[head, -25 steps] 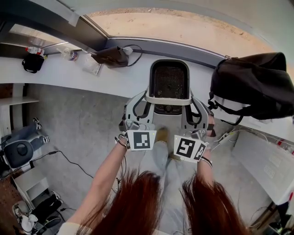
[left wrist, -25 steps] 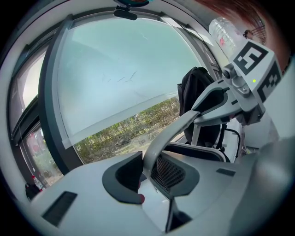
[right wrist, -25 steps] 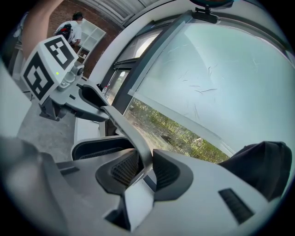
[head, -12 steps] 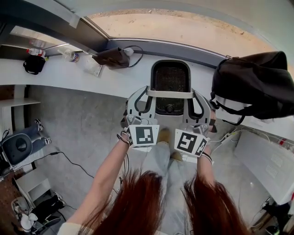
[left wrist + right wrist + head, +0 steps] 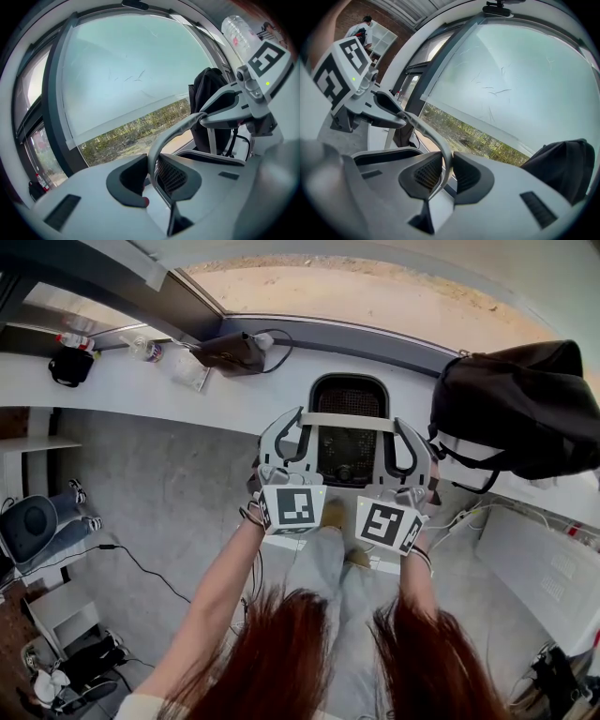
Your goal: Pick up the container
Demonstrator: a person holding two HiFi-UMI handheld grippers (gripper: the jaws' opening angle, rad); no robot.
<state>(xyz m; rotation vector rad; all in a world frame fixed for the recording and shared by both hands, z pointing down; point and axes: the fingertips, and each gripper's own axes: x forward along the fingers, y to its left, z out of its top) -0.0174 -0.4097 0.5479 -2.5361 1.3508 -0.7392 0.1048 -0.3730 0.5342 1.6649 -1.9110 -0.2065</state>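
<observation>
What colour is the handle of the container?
The handle is pale grey, almost white. It shows best in the head view.

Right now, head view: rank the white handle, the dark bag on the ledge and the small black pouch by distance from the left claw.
1. White handle: between the closing jaws of the left claw.
2. Dark bag: on the ledge, ahead-left.
3. Small black pouch: far left.

The black mesh-walled container (image 5: pixel 347 399) looks matt, its pale grey band handle (image 5: pixel 347 421) smooth plastic, the black backpack (image 5: pixel 516 409) soft woven cloth, the grey floor (image 5: pixel 169 493) rough concrete.
</observation>
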